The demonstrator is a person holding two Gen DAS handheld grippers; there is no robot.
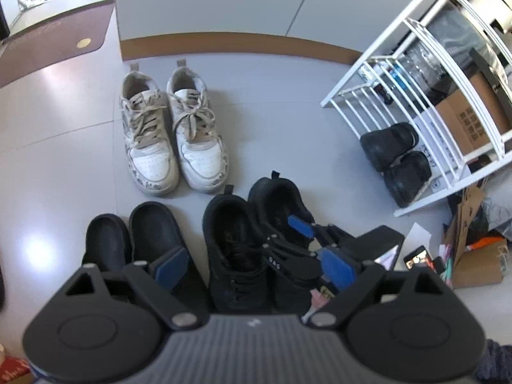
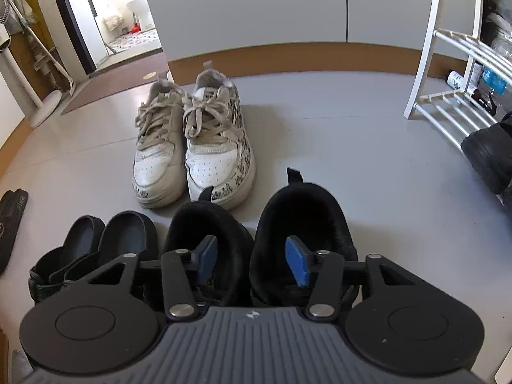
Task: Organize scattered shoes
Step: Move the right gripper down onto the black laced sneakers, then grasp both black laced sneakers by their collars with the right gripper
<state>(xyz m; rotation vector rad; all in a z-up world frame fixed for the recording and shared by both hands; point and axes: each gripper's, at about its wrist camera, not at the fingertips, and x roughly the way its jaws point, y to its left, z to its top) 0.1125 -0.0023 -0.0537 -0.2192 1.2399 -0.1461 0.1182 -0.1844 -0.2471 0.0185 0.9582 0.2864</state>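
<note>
Two black sneakers stand side by side on the grey floor, the left one (image 1: 233,246) (image 2: 204,224) touching the right one (image 1: 281,204) (image 2: 307,214). My right gripper (image 2: 252,261) (image 1: 289,240) straddles their adjoining collars, one blue pad (image 2: 206,257) inside the left sneaker and the other pad (image 2: 297,265) inside the right. The collars do not look squeezed. My left gripper (image 1: 255,266) hangs wide open above the left sneaker, holding nothing. A white sneaker pair (image 1: 172,134) (image 2: 192,147) sits beyond, and a black slip-on pair (image 1: 137,240) (image 2: 96,246) lies to the left.
A white shoe rack (image 1: 416,73) (image 2: 448,105) at the right holds a black pair (image 1: 393,160) and boxes. A phone (image 1: 419,257) and paper clutter (image 1: 473,249) lie by it. A brown doormat (image 1: 48,48) is far left. A black slipper (image 2: 11,224) lies at the left edge.
</note>
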